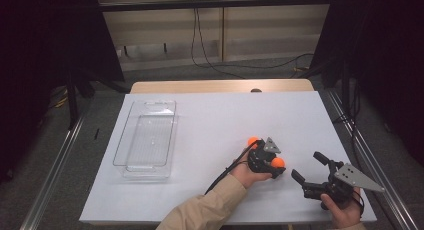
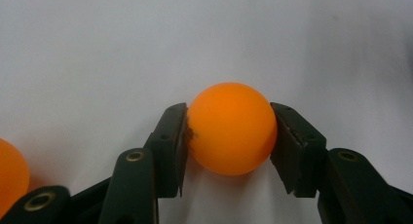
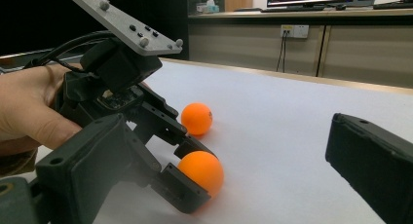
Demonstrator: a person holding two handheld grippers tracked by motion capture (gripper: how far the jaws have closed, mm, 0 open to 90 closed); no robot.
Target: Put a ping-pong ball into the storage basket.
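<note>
My left gripper [image 1: 276, 165] rests on the white table [image 1: 215, 115], right of centre, shut on an orange ball [image 1: 278, 162]. In the left gripper view both pads press the sides of this ball [image 2: 232, 128], which sits on the table. A second orange ball [image 1: 252, 141] lies loose just beyond that gripper, and is seen at the left edge [image 2: 9, 175] of the left gripper view. My right gripper [image 1: 308, 166] stands open near the front right corner, jaws pointing left, nothing between them. The right gripper view shows the left gripper [image 3: 195, 173], the held ball [image 3: 203, 171] and the loose ball [image 3: 197, 118].
A clear plastic tray [image 1: 120, 150] with nothing in it lies on the left side of the table. Cables trail on the floor beyond the far edge. Dark curtains stand to both sides.
</note>
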